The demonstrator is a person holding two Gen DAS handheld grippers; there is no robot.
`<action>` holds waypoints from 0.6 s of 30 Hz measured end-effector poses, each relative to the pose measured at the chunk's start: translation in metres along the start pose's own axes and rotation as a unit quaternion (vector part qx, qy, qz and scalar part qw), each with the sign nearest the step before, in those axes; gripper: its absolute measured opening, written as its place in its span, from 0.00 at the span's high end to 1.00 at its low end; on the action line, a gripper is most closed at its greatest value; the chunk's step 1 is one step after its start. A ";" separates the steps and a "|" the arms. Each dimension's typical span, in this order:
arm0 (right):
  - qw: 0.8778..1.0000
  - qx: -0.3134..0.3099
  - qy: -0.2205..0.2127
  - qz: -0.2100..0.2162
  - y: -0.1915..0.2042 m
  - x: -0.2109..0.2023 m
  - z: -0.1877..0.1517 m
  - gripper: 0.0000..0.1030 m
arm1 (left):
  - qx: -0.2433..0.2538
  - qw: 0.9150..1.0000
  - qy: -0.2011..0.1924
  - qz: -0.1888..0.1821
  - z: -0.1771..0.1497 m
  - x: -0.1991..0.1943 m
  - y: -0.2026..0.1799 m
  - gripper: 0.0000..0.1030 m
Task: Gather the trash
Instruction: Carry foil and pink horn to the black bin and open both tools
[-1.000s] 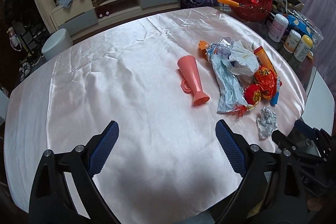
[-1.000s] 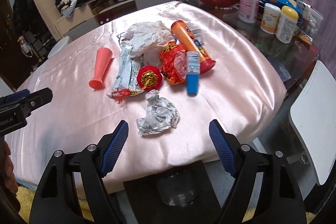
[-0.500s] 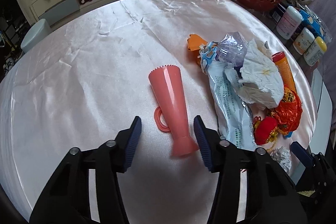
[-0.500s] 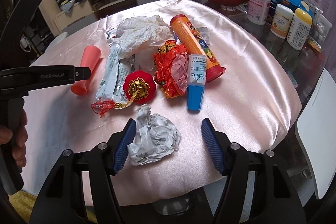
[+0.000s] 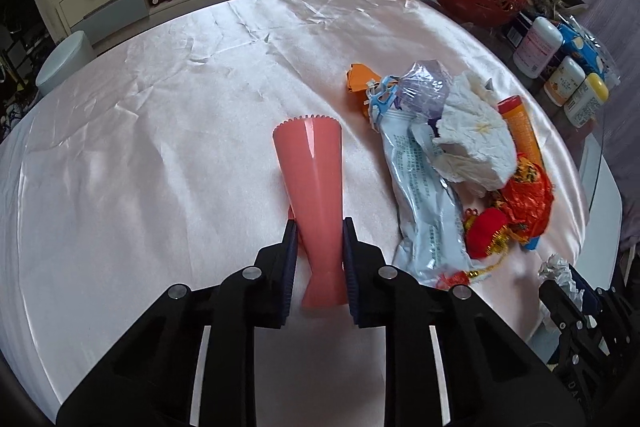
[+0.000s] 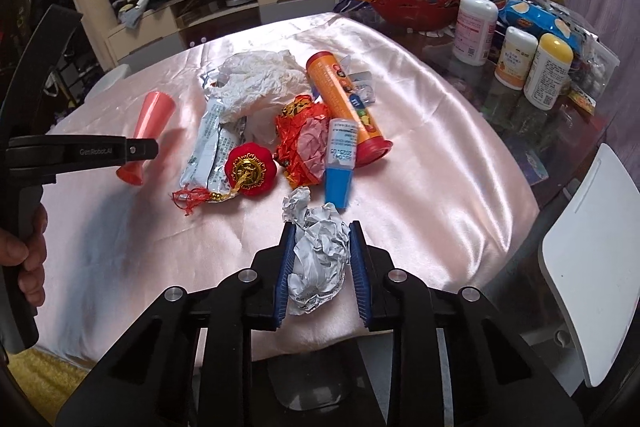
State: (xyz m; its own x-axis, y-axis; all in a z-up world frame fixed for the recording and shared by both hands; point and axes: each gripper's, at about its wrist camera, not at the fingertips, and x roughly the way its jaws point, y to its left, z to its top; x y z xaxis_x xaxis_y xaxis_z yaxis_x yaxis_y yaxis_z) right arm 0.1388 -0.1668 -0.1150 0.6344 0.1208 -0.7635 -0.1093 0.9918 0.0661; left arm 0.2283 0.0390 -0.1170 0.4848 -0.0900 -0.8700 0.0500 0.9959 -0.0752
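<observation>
Two grips: left hand-held gripper point(image 5: 319, 239), marked "GenRobot.AI", clamps pink cone point(image 5: 316, 187); right hand-held gripper point(image 6: 322, 247) pinches crumpled paper point(image 6: 318, 251).

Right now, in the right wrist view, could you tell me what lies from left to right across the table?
Pink plastic cone → silver printed wrapper → red round ornament → blue-capped tube → white bottle with yellow cap.

On the table point(image 6: 460, 131), the cone point(image 6: 150, 125) lies at nine o'clock of the trash pile point(image 6: 288, 119); bottles point(image 6: 516, 55) at two o'clock.
</observation>
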 end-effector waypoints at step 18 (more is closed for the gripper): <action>1.000 -0.007 0.016 0.003 -0.030 -0.076 -0.077 0.73 | 0.062 0.996 -0.002 -0.071 -0.151 -0.092 -0.055 0.80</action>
State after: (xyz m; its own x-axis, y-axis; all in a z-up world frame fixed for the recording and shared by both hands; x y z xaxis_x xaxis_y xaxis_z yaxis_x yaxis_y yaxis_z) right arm 0.0347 -0.2088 -0.1082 0.6085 0.1251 -0.7837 -0.1236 0.9904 0.0621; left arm 0.0488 -0.0059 -0.1066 0.4683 -0.2301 -0.8531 0.2260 0.9646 -0.1361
